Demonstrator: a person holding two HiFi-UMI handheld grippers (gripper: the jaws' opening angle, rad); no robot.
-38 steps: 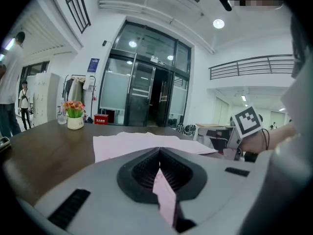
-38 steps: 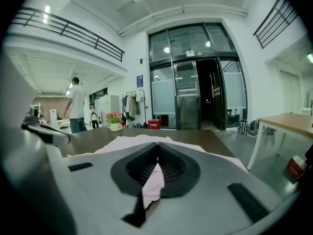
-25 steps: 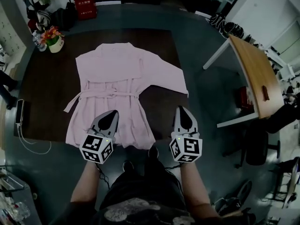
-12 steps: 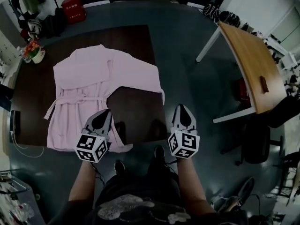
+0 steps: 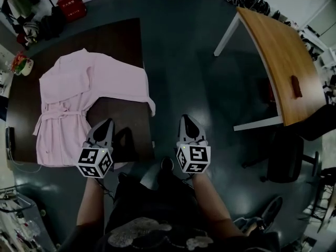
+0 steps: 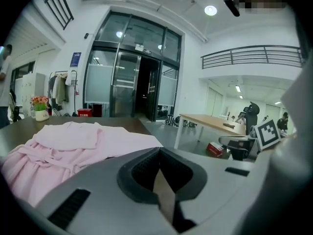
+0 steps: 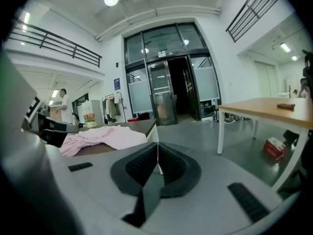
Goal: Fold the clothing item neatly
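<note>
A pale pink robe-like garment [image 5: 79,96] with a tied belt lies spread on the dark brown table [image 5: 123,122]; one sleeve reaches to the table's right edge. It also shows in the left gripper view as the garment [image 6: 73,146] and in the right gripper view as the garment [image 7: 105,137]. My left gripper [image 5: 104,126] is shut and empty over the table's near edge, just right of the garment's hem. My right gripper [image 5: 188,123] is shut and empty over the floor, right of the table. Neither touches the cloth.
A light wooden desk [image 5: 275,56] on white legs stands to the right, with a dark chair [image 5: 283,161] near it. A flower pot [image 5: 21,64] sits at the table's far left corner. A red box [image 5: 71,4] and hanging clothes are at the back.
The view has swung right: table and garment slid to the left of the picture. Both grippers, still shut, have shifted right relative to the garment; the right one is now off the table.
</note>
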